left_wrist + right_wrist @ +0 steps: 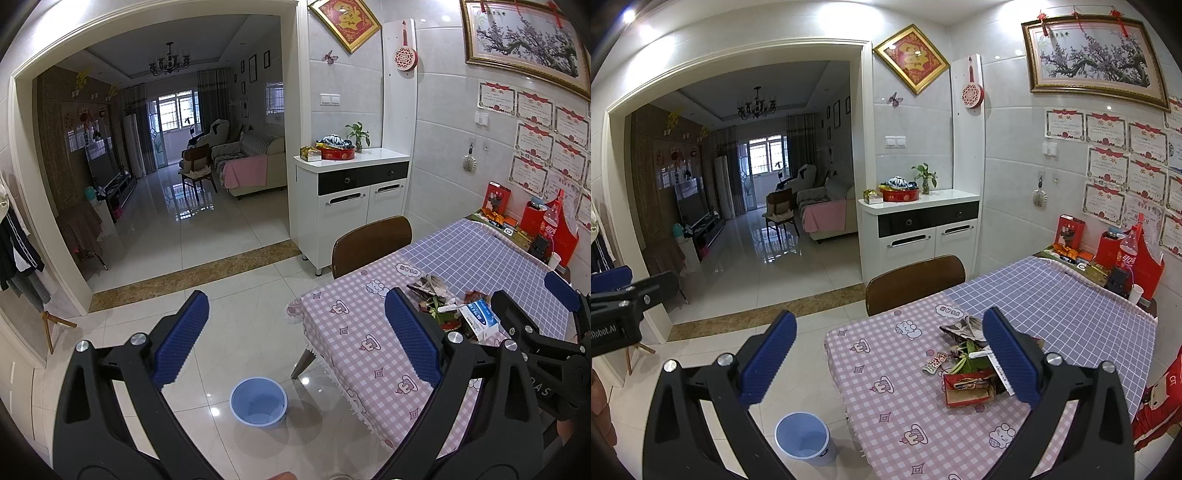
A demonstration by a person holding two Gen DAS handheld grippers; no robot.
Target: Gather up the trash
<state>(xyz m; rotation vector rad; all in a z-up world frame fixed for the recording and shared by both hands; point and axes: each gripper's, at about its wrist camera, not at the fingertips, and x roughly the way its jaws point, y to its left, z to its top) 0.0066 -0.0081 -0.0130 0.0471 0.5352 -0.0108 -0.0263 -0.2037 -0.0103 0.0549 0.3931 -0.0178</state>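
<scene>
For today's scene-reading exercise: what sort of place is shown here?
Most likely a home dining area opening onto a living room: a table under a checked tablecloth with a wooden chair, a white sideboard, and a sofa beyond.

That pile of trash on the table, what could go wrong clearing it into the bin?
The trash pile is loose wrappers, greens and cartons, so a pinch may lift only one piece and scatter others. The blue bin stands on the floor beside the table, not under the pile, so drops could miss. Both tools are open.
</scene>
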